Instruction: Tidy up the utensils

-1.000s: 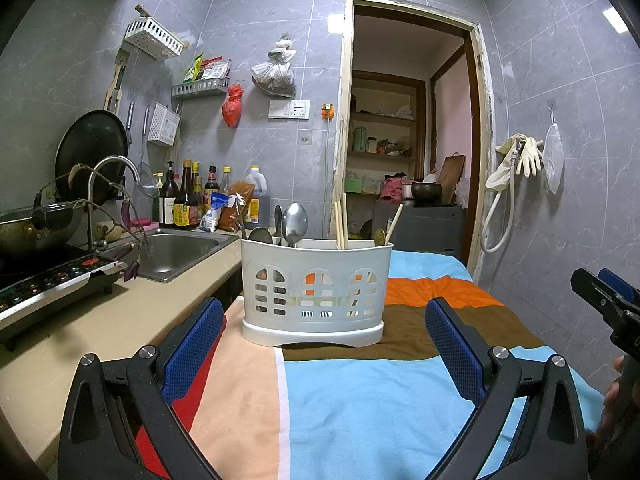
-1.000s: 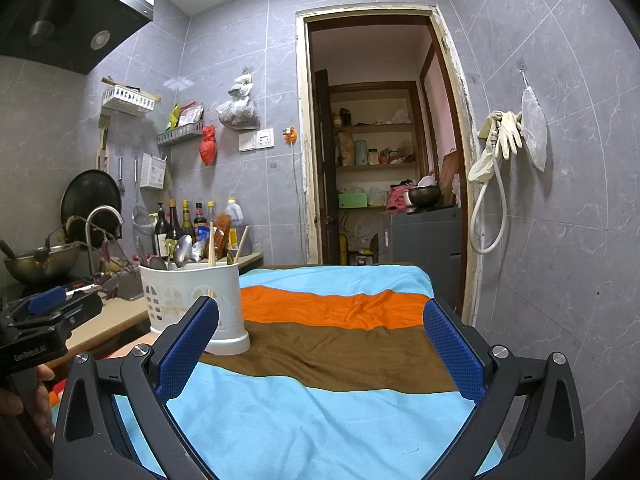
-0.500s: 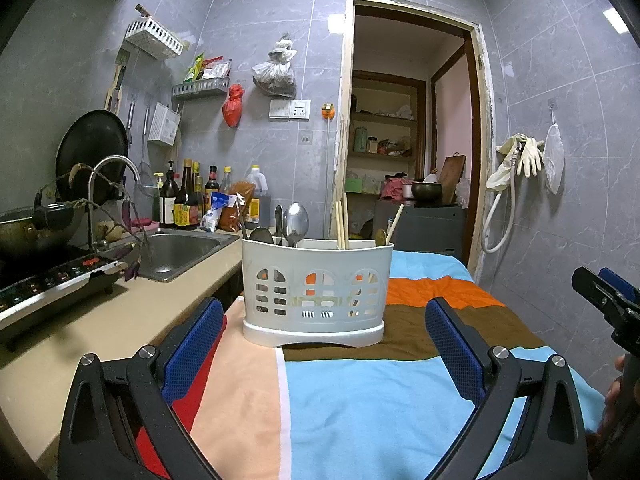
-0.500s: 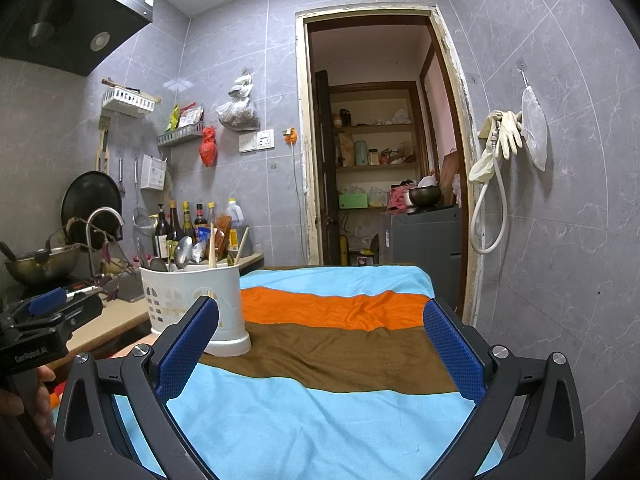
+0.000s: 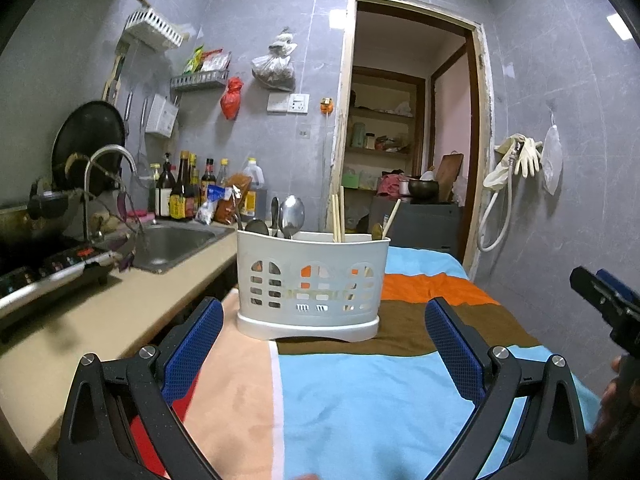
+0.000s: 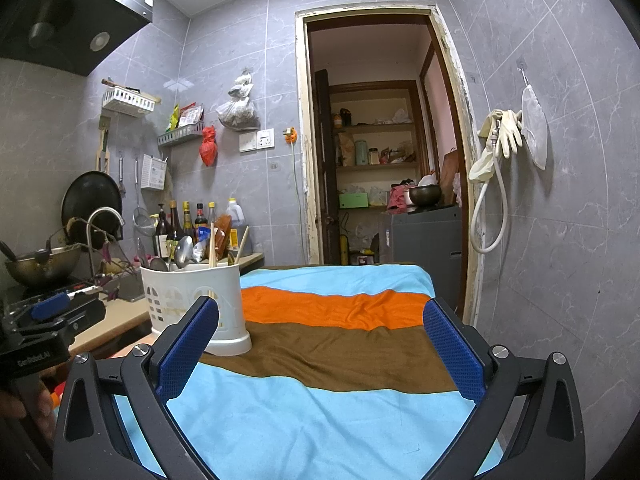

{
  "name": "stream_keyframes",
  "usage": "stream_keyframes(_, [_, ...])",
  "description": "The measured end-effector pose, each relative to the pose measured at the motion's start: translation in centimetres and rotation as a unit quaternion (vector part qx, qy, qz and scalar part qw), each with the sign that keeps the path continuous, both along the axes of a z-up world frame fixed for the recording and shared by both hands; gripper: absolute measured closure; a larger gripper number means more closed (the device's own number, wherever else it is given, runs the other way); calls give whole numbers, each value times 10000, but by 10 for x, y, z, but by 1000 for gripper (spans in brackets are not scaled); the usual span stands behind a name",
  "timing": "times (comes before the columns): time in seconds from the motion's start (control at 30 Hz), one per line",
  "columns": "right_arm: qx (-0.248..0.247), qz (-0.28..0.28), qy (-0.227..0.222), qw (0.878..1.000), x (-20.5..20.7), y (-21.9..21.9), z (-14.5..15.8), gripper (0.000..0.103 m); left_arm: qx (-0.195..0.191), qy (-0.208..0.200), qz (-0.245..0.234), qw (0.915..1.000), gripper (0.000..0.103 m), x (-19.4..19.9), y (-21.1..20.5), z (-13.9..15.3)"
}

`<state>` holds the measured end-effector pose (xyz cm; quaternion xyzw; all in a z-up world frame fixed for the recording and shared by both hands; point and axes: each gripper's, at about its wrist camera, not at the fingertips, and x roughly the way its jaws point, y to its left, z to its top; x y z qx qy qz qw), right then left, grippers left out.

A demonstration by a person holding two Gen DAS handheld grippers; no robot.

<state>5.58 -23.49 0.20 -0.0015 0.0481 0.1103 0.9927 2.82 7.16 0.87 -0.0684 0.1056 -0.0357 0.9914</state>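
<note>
A white slotted utensil holder (image 5: pixel 312 280) stands upright on a striped cloth (image 5: pixel 360 392). It holds metal spoons (image 5: pixel 292 216) on its left side and wooden chopsticks (image 5: pixel 338 218) near its middle and right. In the right wrist view the holder (image 6: pixel 196 304) is at the left. My left gripper (image 5: pixel 324 344) is open and empty, just in front of the holder. My right gripper (image 6: pixel 320 344) is open and empty over the cloth, to the right of the holder.
A beige counter (image 5: pixel 100 320) with a sink (image 5: pixel 172 244), faucet (image 5: pixel 104 176) and stove (image 5: pixel 44 272) runs along the left. Bottles (image 5: pixel 184 188) stand at the back wall. An open doorway (image 5: pixel 404 140) lies behind the cloth-covered table.
Both grippers stay open and nearly still. The right wrist view has drifted slightly, so the holder sits a little further right in it.
</note>
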Motion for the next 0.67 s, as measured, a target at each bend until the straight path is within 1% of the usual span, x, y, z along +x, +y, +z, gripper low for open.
stream_keyframes(0.1, [2, 14, 4, 10000, 0, 0, 0, 0, -132, 77, 193, 9997, 4, 2, 5, -1])
stream_keyframes(0.2, [-3, 11, 3, 10000, 0, 0, 0, 0, -138, 121, 237, 9995, 4, 3, 8, -1])
stream_keyframes(0.37, [-5, 15, 6, 10000, 0, 0, 0, 0, 16, 112, 439, 9990, 4, 3, 8, -2])
stream_keyframes(0.67, [0, 19, 17, 10000, -1, 2, 1, 0, 121, 102, 474, 9988, 4, 3, 8, -4])
